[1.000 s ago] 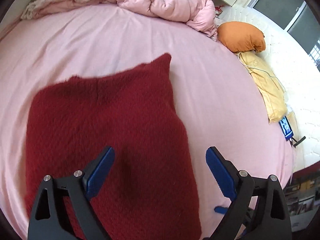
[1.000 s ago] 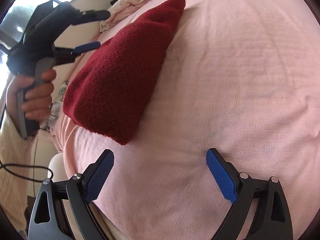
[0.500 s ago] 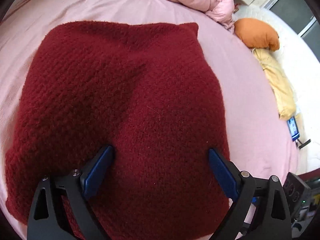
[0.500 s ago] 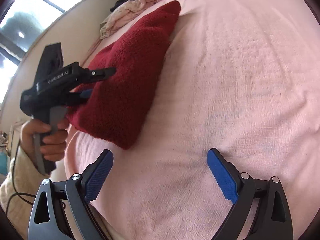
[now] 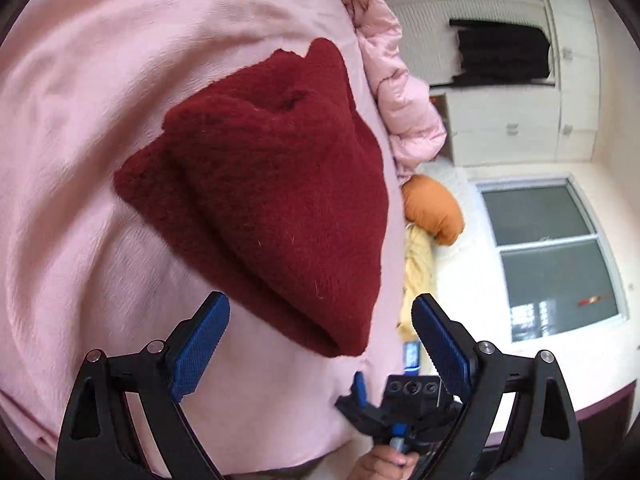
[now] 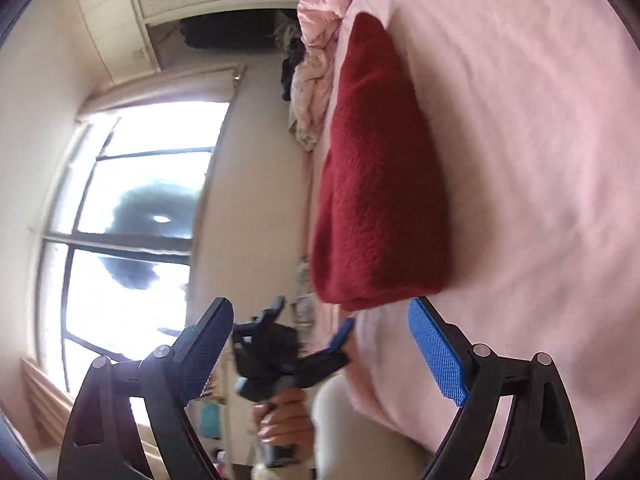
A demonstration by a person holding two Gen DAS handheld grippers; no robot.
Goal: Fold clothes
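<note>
A dark red knitted sweater (image 5: 280, 184) lies folded in a thick bundle on the pink bed sheet (image 5: 80, 120). My left gripper (image 5: 320, 304) hovers open just short of the bundle's near corner, with nothing pressed between its blue pads. In the right wrist view the sweater (image 6: 384, 184) sits near the bed's edge on the sheet (image 6: 540, 160). The right gripper (image 6: 320, 306) is just before the sweater's near end; its jaws are closing slightly with nothing between them. Each view shows the other gripper in a hand: the right one (image 5: 400, 400), the left one (image 6: 280, 352).
A crumpled pink duvet (image 5: 396, 92) lies along the far side of the bed. An orange pillow (image 5: 434, 208) and a yellow cloth (image 5: 418, 264) lie beyond it. A white wardrobe (image 5: 500, 60) and a window (image 5: 552, 256) stand behind. A bright window (image 6: 120, 220) fills the right view's left side.
The left gripper has drawn back off the sweater and rolled, so the whole bundle now lies ahead of it. The right view has rolled toward the window and bed edge.
</note>
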